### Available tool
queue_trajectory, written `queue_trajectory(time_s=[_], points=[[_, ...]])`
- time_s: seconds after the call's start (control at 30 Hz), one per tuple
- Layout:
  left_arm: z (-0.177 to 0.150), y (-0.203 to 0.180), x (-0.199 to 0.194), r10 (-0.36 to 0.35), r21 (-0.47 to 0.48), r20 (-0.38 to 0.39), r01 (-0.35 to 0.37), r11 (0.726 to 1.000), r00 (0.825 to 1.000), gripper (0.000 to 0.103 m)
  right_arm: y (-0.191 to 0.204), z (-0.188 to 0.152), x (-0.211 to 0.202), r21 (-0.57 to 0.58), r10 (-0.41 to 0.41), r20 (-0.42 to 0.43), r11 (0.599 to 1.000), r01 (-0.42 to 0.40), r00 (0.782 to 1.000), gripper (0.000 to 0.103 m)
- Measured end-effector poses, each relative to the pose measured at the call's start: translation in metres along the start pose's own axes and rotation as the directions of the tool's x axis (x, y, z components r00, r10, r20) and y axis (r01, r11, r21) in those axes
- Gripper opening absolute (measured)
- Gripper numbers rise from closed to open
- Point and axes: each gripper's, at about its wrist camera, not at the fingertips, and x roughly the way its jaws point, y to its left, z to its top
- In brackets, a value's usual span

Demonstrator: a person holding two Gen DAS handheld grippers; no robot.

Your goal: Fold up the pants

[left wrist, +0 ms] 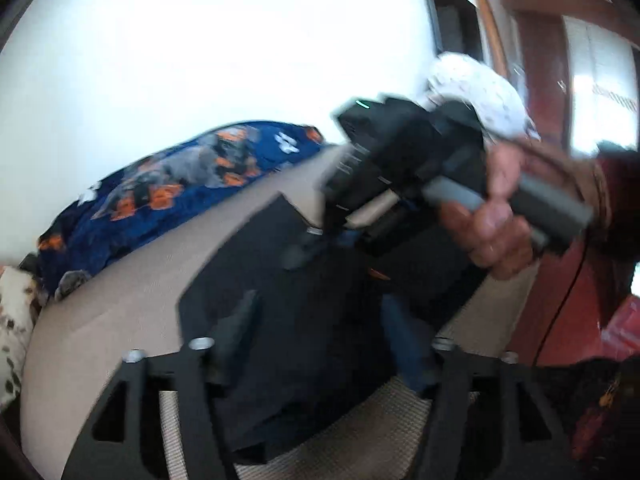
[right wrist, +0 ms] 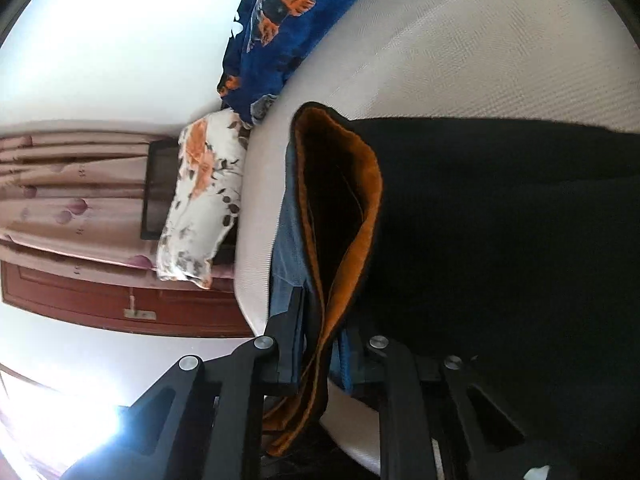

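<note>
Mid-fold: pants (right wrist: 500, 220) lie on the bed (right wrist: 460, 48) near its edge. Right gripper (right wrist: 320, 352) jaws clamped on the waistband; left gripper (left wrist: 320, 344) jaws apart over the cloth, gripping nothing. Next: carry waistband across without slack. Pants black, orange fleece lining, partly doubled.

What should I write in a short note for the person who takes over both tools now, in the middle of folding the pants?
Left tool: open, holding nothing, above the black pants.
Right tool: shut on the pants' orange-lined edge, near the mattress side.
Pants: lying on the beige mattress, black side up, already doubled over at least in part; a blue layer shows underneath.
The blue patterned blanket and floral pillow lie clear of the work.
Left to do: lay the held edge down, make the remaining folds, and smooth.
</note>
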Motion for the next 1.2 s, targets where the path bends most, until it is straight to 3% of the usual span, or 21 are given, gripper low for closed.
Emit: queue_trajectory(time_s=[0.13,0.3,0.43,0.73,1.0,1.2], points=[[0.003,0.031,-0.022,-0.011,-0.135,0.026,0.015,0.991,1.000,0.086,-0.002,-0.003,-0.019,-0.032,0.000,0.058,0.999,0.002,0.998,0.013],[-0.002,0.058,-0.017,0.049,-0.204,-0.041,-0.057,0.977,0.998,0.087,-0.008,-0.011,-0.056,-0.053,-0.014,0.113,0.998,0.020,0.994,0.012],[-0.010,0.071,0.000,-0.051,-0.323,-0.099,0.017,0.946,0.994,0.087,-0.023,-0.020,-0.097,-0.036,-0.054,0.165,0.997,0.061,0.985,0.012],[-0.007,0.057,0.049,-0.141,-0.329,-0.189,0.072,0.942,0.972,0.087,-0.084,-0.040,-0.176,0.095,-0.130,0.283,0.990,0.107,0.950,0.012],[-0.005,0.051,0.079,-0.187,-0.351,-0.242,0.094,0.932,0.952,0.087,-0.116,-0.048,-0.203,0.147,-0.133,0.334,0.985,0.087,0.933,0.012],[-0.007,0.061,0.100,-0.243,-0.432,-0.263,0.112,0.895,0.934,0.087,-0.127,-0.051,-0.214,0.157,-0.135,0.359,0.984,0.083,0.923,0.011]])
